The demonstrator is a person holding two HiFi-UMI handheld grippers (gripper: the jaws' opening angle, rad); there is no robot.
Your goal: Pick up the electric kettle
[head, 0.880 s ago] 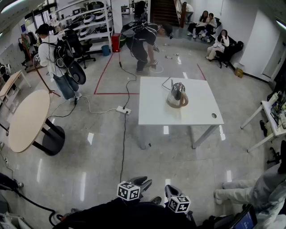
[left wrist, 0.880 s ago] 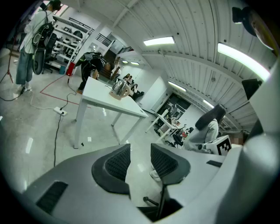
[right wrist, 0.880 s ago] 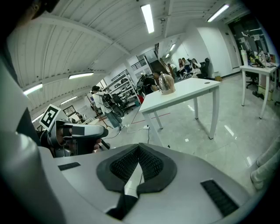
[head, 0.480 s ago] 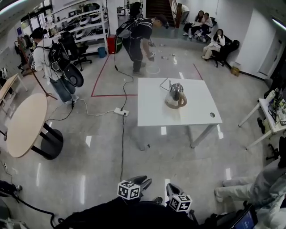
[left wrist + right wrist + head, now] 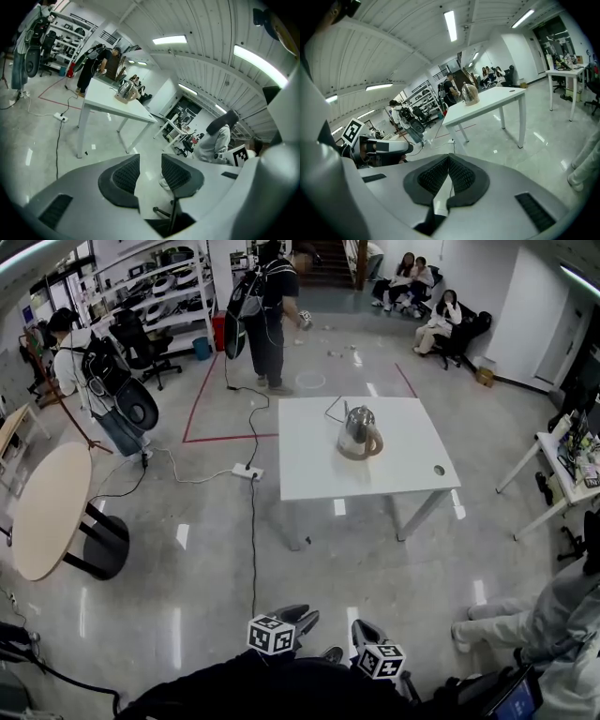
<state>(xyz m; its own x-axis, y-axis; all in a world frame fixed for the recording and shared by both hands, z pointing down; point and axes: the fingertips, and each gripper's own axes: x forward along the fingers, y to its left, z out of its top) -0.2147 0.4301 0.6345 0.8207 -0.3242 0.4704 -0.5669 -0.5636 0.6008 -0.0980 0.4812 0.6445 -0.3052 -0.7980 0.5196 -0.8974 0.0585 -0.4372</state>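
Sitting on the desk (image 5: pixel 403 465) at 12 o'clock, kettle (image 5: pixel 359 432) was far off; left gripper (image 5: pixel 150 159) jaws stood slightly apart, empty; right gripper (image 5: pixel 448 157) jaws pressed together, empty.

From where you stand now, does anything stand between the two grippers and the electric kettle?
Nothing visible blocks the way. Bare floor separates the left gripper and right gripper from the white table, where the electric kettle stands. A black cable lies on the floor, just left of the direct line.
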